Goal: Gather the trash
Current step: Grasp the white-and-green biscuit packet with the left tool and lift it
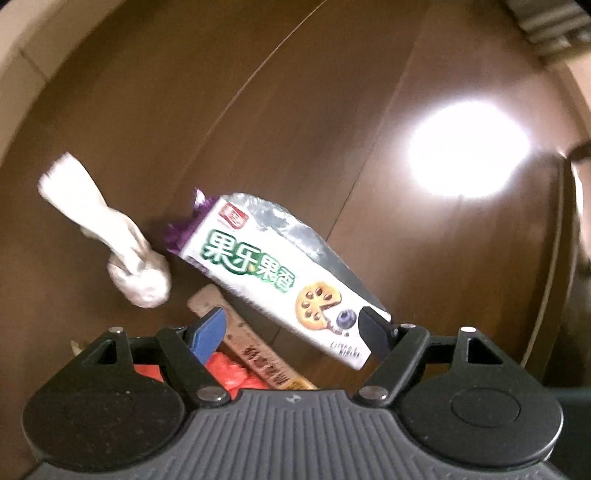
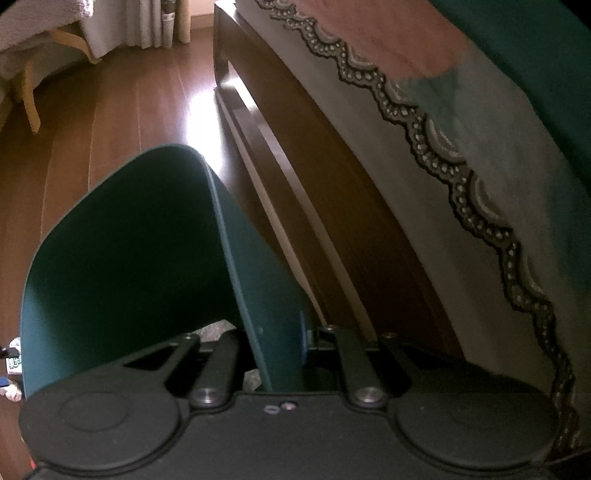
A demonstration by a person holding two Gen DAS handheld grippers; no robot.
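In the left wrist view my left gripper point(image 1: 291, 326) is open above the wooden floor. A white biscuit box point(image 1: 273, 273) with green lettering lies tilted between its fingers, its near end beside the right finger point(image 1: 373, 328). A twisted white tissue wad point(image 1: 122, 243) lies to the left. A beige wrapper point(image 1: 251, 350) and red plastic point(image 1: 232, 373) lie under the blue-padded left finger point(image 1: 208, 328). In the right wrist view my right gripper point(image 2: 280, 350) is shut on the rim of a dark green bin point(image 2: 147, 258); crumpled paper shows inside it.
A bright light glare point(image 1: 469, 147) reflects on the floor point(image 1: 258, 110). A wooden bed frame point(image 2: 314, 184) with a patterned bedspread point(image 2: 480, 184) runs along the right. A chair leg point(image 2: 31, 107) and curtains point(image 2: 125, 22) stand at the far left.
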